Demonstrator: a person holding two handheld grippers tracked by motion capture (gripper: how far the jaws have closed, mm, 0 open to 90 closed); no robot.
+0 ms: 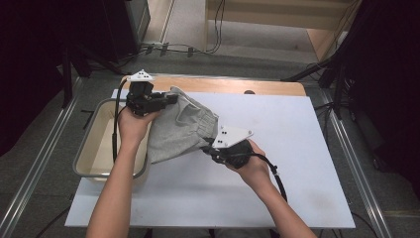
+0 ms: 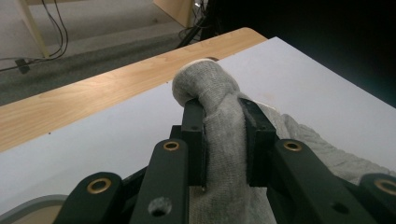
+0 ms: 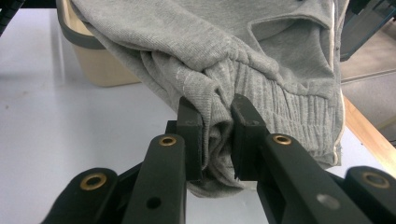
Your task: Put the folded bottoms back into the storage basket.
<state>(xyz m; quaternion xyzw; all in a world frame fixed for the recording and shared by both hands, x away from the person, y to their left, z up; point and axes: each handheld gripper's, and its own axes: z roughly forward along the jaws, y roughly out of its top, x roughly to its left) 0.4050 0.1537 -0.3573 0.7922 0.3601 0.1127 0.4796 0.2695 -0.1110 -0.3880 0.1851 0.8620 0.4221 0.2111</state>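
Two corners of the grey garment are pinched by the left gripper and right gripper, so it's lifted beside the tub, spreading or folding probably left.

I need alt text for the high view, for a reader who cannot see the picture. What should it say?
A person's two hands each hold a gripper shut on a grey garment, stretched above a white table: the left gripper grips its far end, the right gripper its near end. A beige tub stands at the table's left edge.
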